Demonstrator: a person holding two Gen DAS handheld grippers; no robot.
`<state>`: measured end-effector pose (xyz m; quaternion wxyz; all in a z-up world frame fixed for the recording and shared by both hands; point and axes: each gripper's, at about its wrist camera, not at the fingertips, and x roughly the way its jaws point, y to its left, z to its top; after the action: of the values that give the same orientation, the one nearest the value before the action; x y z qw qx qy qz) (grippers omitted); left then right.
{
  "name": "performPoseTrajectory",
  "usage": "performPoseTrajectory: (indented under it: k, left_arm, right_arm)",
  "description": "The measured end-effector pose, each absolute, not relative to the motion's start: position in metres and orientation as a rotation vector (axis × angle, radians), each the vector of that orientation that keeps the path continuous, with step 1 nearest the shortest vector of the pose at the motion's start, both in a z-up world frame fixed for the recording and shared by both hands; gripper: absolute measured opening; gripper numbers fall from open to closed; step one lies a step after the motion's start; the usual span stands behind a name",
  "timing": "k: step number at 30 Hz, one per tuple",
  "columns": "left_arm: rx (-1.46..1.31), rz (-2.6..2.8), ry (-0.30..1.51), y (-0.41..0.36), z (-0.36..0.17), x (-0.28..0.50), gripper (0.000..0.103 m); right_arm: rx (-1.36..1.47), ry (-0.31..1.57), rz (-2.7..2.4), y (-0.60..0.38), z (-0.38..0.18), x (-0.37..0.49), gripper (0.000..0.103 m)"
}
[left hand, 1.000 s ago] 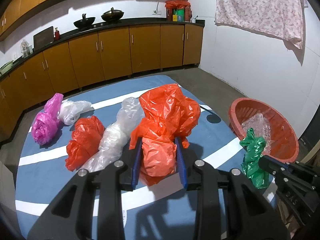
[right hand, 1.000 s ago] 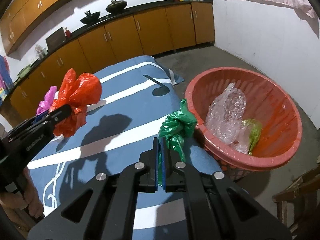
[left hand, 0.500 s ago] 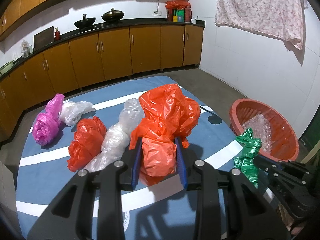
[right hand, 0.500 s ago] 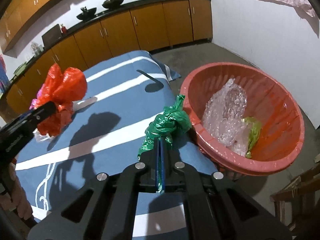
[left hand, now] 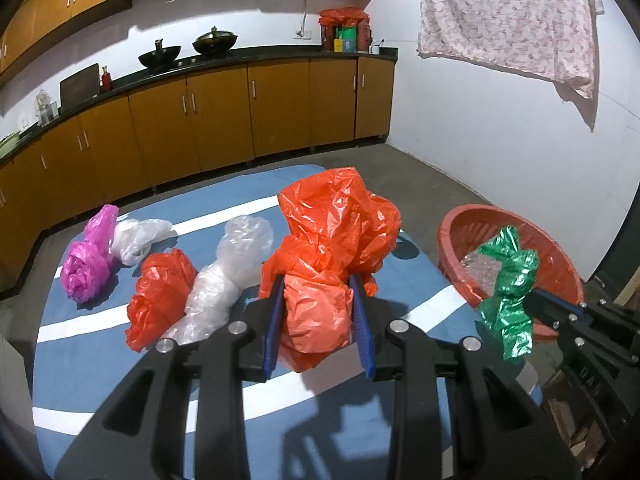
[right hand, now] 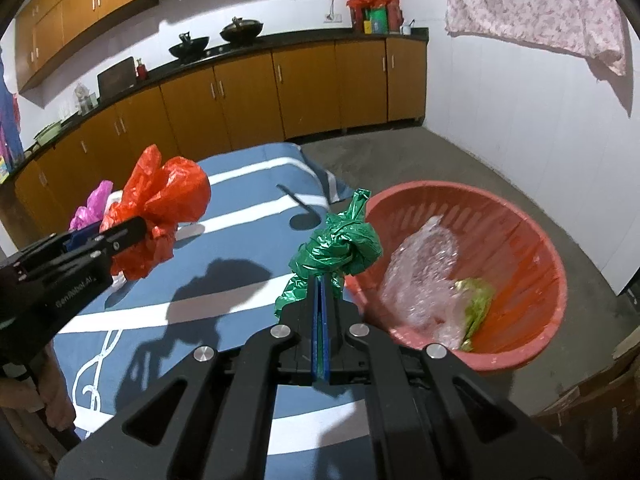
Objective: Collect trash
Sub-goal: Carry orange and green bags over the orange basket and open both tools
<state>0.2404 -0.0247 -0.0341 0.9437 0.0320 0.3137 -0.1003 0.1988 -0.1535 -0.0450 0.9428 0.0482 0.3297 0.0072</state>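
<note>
My left gripper is shut on a crumpled orange plastic bag and holds it above the blue striped cloth; the bag also shows in the right wrist view. My right gripper is shut on a crumpled green plastic bag, held in the air beside the near rim of the red basket. The green bag and the basket also show at the right of the left wrist view. The basket holds clear crumpled plastic and a yellow-green wrapper.
On the cloth lie a second orange bag, a clear bag, a white bag and a pink bag. Brown kitchen cabinets run along the back. A white wall stands right of the basket.
My right gripper has lifted the green bag and carried it closer to the basket rim. My left gripper has kept its hold on the orange bag, and it shows higher in the right wrist view.
</note>
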Motion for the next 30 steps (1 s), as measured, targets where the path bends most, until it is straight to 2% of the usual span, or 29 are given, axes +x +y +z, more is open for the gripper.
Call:
performPoseTrajectory:
  k: [30]
  left_arm:
    - [0.093,-0.412,0.601,-0.129,-0.019,0.238,0.031]
  right_arm:
    - [0.109,0.580,-0.167,-0.242,-0.024,0.193,0.002]
